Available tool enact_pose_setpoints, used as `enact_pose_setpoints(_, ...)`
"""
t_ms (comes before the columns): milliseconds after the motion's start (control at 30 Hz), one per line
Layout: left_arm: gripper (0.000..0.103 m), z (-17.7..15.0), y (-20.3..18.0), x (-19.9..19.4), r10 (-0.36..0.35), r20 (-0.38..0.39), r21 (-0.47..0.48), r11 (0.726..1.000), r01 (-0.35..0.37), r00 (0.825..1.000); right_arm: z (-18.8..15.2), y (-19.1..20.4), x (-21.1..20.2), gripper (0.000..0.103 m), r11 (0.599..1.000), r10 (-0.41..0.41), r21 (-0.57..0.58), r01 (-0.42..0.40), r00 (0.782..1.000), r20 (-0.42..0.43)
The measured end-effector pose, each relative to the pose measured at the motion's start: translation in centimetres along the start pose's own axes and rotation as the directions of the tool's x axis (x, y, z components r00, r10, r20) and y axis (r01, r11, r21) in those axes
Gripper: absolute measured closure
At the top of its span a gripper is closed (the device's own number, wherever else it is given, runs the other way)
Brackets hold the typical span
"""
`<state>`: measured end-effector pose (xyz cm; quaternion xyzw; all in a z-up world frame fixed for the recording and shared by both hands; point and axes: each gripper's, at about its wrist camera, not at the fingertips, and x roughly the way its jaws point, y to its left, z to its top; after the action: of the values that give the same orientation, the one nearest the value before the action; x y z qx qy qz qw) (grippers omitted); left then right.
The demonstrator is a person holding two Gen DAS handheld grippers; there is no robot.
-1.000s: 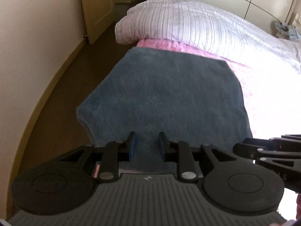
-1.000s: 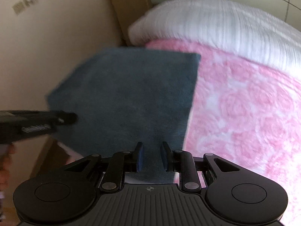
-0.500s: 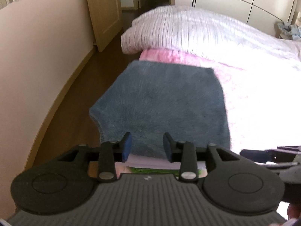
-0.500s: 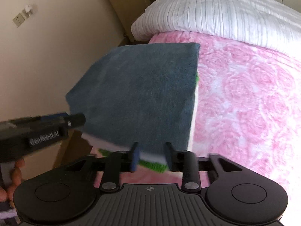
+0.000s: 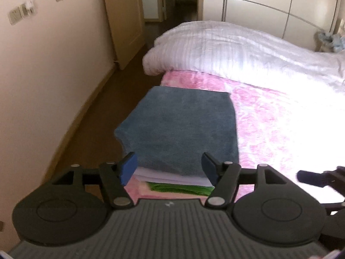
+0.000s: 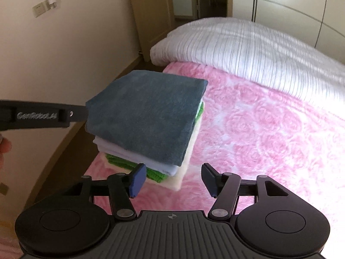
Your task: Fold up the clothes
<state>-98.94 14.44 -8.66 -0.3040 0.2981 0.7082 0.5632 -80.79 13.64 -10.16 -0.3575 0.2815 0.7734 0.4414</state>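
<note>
Folded blue-grey terry cloth (image 6: 146, 116) tops a stack of folded white, green and cream cloths at frame centre, on the pink floral bed cover (image 6: 269, 133). Left gripper (image 5: 170, 168) and right gripper (image 6: 172, 180) are opening, nothing between the jaws. The cloth looks soft, light and limp; pinch a folded edge.

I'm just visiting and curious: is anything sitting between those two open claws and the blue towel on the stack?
Nothing visible does. The blue towel lies on top of the folded stack on the pink bedspread, and the left gripper and right gripper, jaws opening and empty, have bare space ahead.
</note>
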Motion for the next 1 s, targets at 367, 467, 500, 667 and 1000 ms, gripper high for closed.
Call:
enact_pose_setpoints(367, 0.041, -1.6, -4.3, -5.2, 0.166, 0.032, -0.152, 0.975, -0.159, 0.986, 0.9, -3.1, -1.7, 0.041, 0.991, 0.082, -0.115, -0.074, 0.995, 0.063)
enact_pose_setpoints(467, 0.041, -2.4, -6.8, -7.2, 0.204, 0.017, -0.22, 0.956, -0.195, 0.979, 1.3, -5.4, -2.4, 0.041, 0.979, 0.138, -0.159, -0.129, 0.989, 0.046)
enact_pose_setpoints(500, 0.041, -2.7, -7.8, -7.9, 0.222, 0.011, -0.236, 0.948, -0.213, 0.975, 1.4, -6.2, -2.7, 0.041, 0.974, 0.157, -0.173, -0.148, 0.987, 0.04)
enact_pose_setpoints(667, 0.041, -5.0, -13.5, -10.2, 0.279, -0.044, -0.323, 0.904, -0.278, 0.959, 0.4, -11.3, -4.9, 0.041, 0.948, 0.203, -0.253, -0.194, 0.979, 0.009)
enact_pose_setpoints(1000, 0.041, -9.3, -22.9, -14.7, 0.297, -0.123, -0.436, 0.841, -0.32, 0.947, -2.5, -18.7, -8.9, 0.041, 0.912, 0.242, -0.324, -0.251, 0.968, -0.07)
